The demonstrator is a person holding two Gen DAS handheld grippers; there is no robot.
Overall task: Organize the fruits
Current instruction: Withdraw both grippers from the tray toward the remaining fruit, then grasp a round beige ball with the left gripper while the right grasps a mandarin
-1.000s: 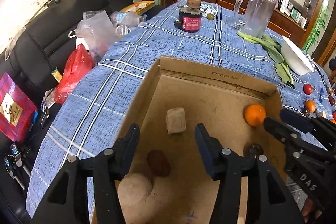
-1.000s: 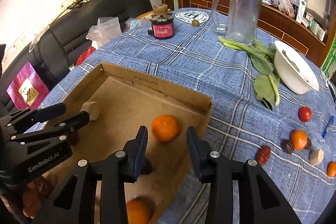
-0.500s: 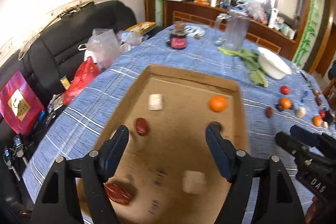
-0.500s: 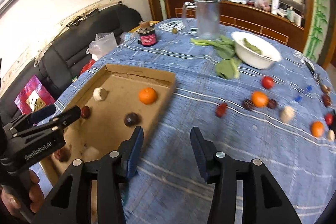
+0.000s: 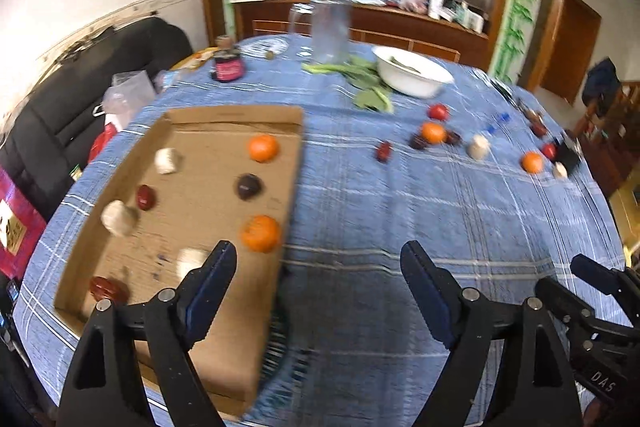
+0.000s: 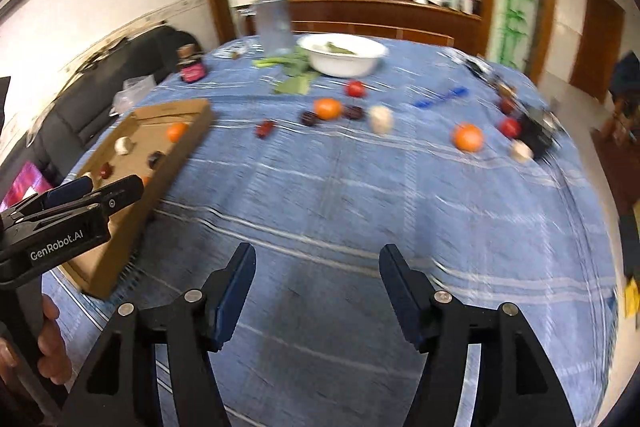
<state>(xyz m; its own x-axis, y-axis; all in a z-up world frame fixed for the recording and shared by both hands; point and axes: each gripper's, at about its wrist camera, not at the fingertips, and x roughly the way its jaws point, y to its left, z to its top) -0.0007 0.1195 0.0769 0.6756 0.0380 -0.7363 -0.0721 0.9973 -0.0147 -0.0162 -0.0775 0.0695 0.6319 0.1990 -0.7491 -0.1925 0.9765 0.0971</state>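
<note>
A shallow cardboard box (image 5: 236, 115) lies on the blue checked tablecloth (image 5: 400, 211) at the left, with two oranges (image 5: 263, 147), dark red fruits and pale lumps inside. More fruit is scattered across the cloth: an orange (image 6: 467, 137), another orange (image 6: 327, 108), a red tomato (image 6: 355, 88), dark dates and pale pieces. My left gripper (image 5: 318, 277) hangs over the box's right edge, its jaws opening and empty. My right gripper (image 6: 316, 281) is above bare cloth, jaws opening, nothing between them. The left gripper (image 6: 96, 189) also shows beside the box.
A white bowl (image 6: 342, 54), green leaves (image 5: 368, 89), a glass jug (image 5: 330, 31) and a dark jar (image 5: 228, 65) stand at the table's far side. A black sofa (image 5: 60, 99) with bags runs along the left. A small black object (image 6: 536, 131) sits at the right edge.
Both grippers have pulled back and swung right, away from inside the box and out over the cloth. Their jaws have spread wider. An orange now lies in the box's near part.
</note>
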